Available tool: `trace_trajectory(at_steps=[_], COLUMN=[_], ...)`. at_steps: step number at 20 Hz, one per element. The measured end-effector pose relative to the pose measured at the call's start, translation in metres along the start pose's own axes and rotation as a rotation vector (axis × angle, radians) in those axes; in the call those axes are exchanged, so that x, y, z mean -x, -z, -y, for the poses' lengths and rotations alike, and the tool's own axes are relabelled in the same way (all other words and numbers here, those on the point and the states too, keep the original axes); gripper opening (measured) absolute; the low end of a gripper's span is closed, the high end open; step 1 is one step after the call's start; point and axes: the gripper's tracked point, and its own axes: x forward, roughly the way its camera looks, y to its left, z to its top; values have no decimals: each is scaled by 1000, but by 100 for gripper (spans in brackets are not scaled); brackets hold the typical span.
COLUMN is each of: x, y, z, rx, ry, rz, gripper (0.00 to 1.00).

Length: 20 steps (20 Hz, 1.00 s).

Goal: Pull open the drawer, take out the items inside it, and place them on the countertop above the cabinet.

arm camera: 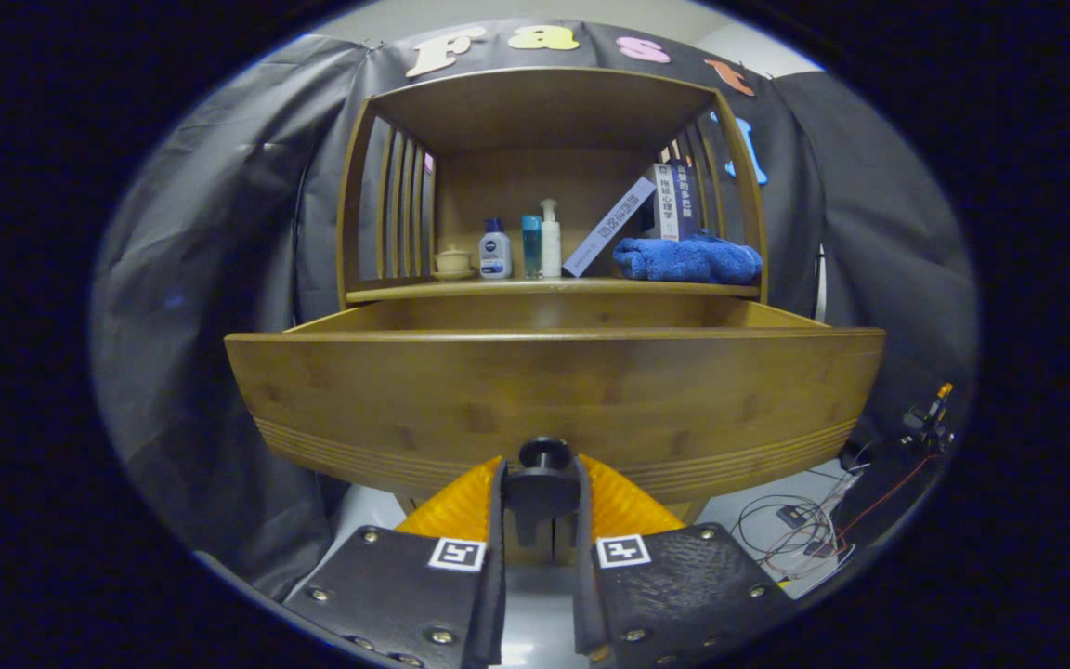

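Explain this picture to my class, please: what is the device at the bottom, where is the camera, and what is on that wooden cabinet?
The camera rides on a hand-held two-finger gripper and looks forward along its fingers, so the picture bends like a fish's eye. The fingers are closed on the dark knob of a wooden drawer, which stands pulled out toward the camera. Its inside is hidden behind the drawer front. On the countertop above it stand a small lidded cup, three bottles, a leaning book, more books behind it and a folded blue towel. Loose wires lie on the floor to the right.
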Motion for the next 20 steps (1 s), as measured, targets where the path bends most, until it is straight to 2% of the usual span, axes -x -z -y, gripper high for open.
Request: trace_trajectory(at_steps=[7, 8, 9, 12, 16, 20], x=[9, 12, 16, 22, 12, -12], y=[0, -13, -23, -52, -87, -127], z=[0, 1, -1, 0, 16, 6], rx=[6, -5, -14, -33, -14, 2], ry=[8, 8, 0, 12, 113, 79], rz=[-38, -13, 1, 16, -13, -21], gripper=[30, 42, 43, 100, 100, 100])
